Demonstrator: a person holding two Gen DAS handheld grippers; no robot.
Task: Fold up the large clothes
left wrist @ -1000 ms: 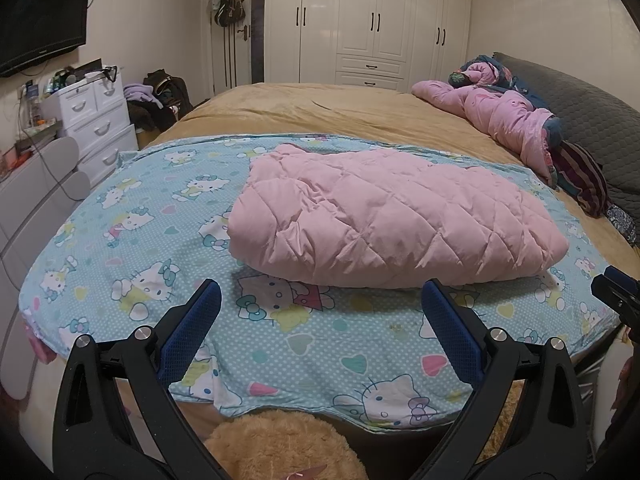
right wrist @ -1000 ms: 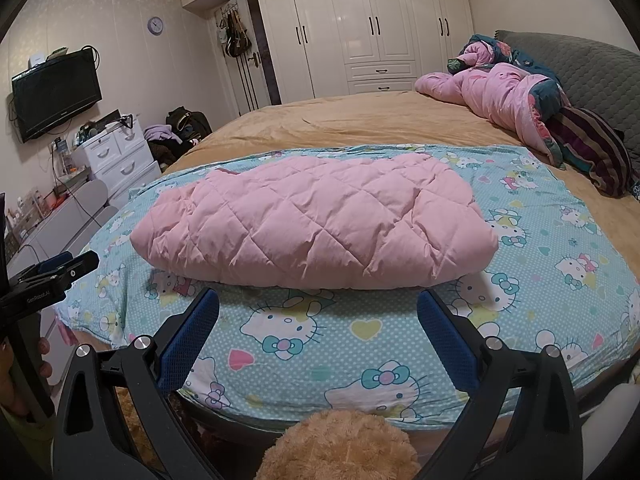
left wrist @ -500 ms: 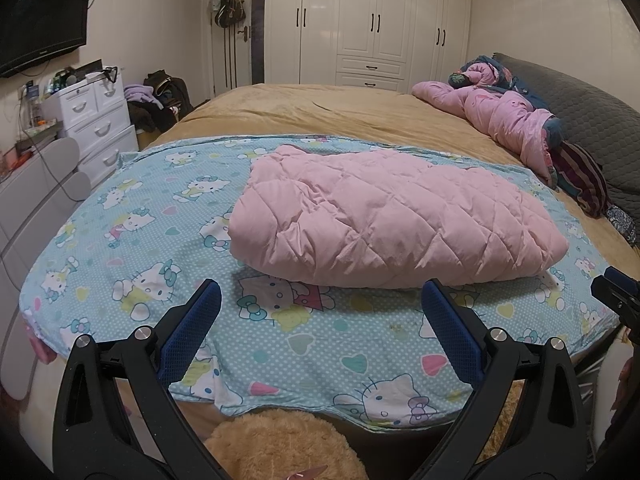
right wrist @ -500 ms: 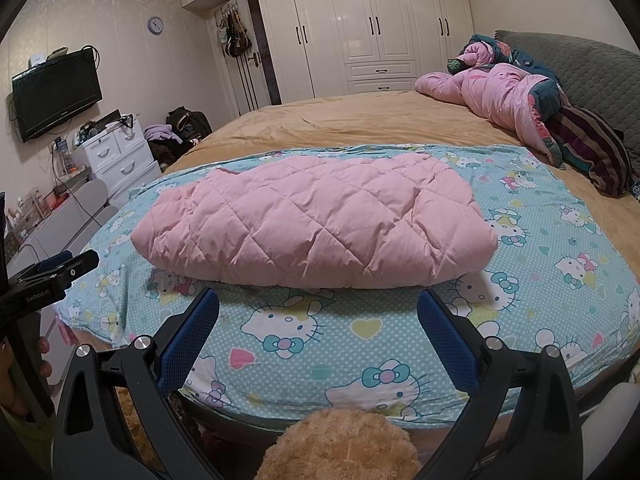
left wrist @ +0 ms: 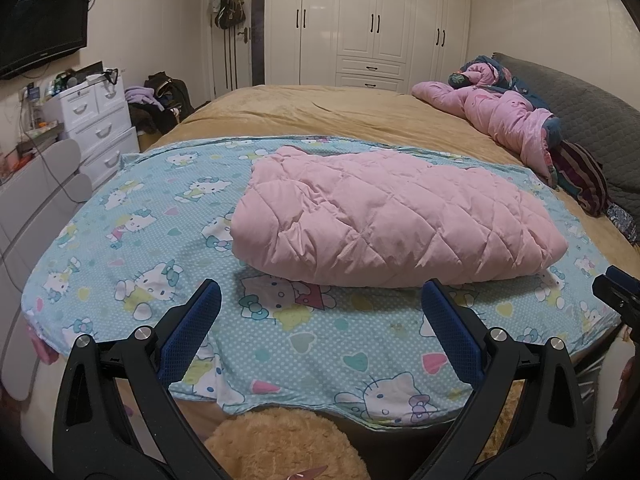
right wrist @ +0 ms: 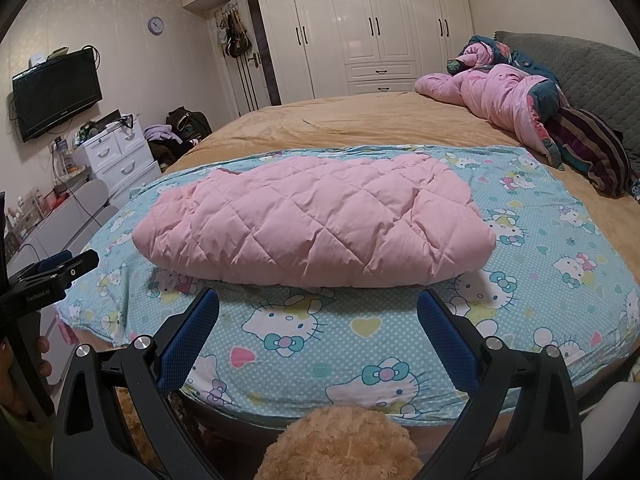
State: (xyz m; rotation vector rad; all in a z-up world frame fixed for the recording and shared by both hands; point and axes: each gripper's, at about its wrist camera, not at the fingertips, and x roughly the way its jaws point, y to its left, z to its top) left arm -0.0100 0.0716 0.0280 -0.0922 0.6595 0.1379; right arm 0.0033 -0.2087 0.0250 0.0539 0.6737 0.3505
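Note:
A pink quilted jacket (left wrist: 384,220) lies folded into a thick bundle on a blue cartoon-cat sheet (left wrist: 132,240) spread over the bed; it also shows in the right wrist view (right wrist: 320,228). My left gripper (left wrist: 320,312) is open and empty, held back from the jacket's near edge, above the sheet's front hem. My right gripper (right wrist: 318,316) is open and empty, likewise short of the jacket. The left gripper shows at the left edge of the right wrist view (right wrist: 52,272). The right gripper shows at the right edge of the left wrist view (left wrist: 618,288).
A tan bedspread (left wrist: 340,116) covers the bed beyond the sheet. A pink duvet heap (left wrist: 500,116) and striped cloth (right wrist: 592,148) lie by the grey headboard. White drawers (left wrist: 100,124) and a wall TV (right wrist: 56,92) stand left. A tan plush thing (right wrist: 340,444) sits below.

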